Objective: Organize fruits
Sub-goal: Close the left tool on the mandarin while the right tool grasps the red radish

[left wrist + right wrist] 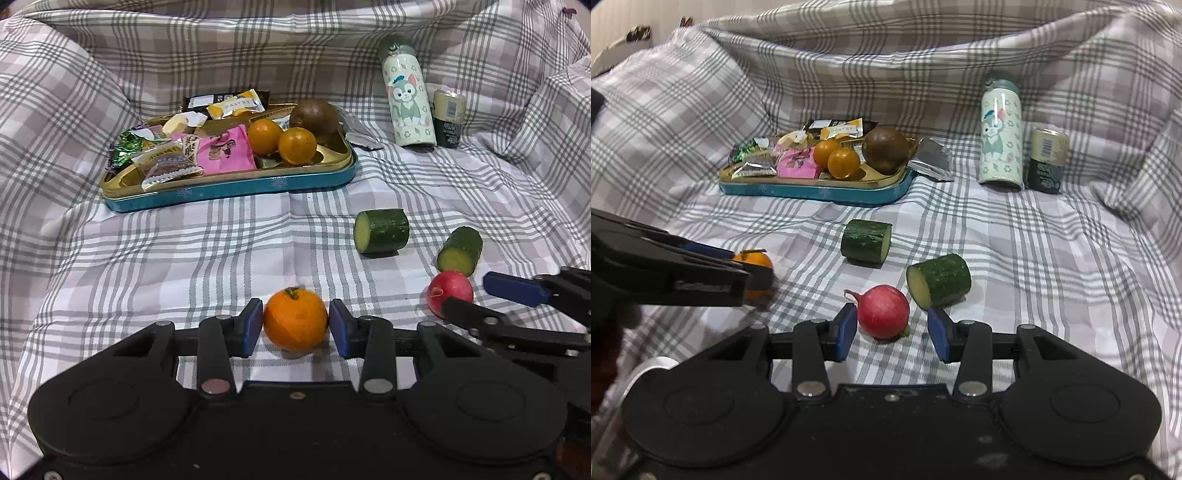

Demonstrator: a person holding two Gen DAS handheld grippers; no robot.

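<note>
An orange mandarin (295,319) with a green stem lies on the plaid cloth between the blue pads of my left gripper (295,325); both pads touch its sides. It also shows in the right wrist view (755,264), partly hidden by the left gripper. A red radish (882,312) lies between the pads of my right gripper (892,330), which is open, with a gap on the right side. The radish also shows in the left wrist view (450,290). Two cucumber pieces (866,240) (940,280) lie beyond it. A teal tin tray (236,184) holds two oranges (297,146) and a brown fruit (314,118).
Snack packets (218,149) fill the tray's left half. A cat-print bottle (408,92) and a small dark can (448,118) stand at the back right. A foil packet (932,158) lies beside the tray. The cloth rises in folds all around.
</note>
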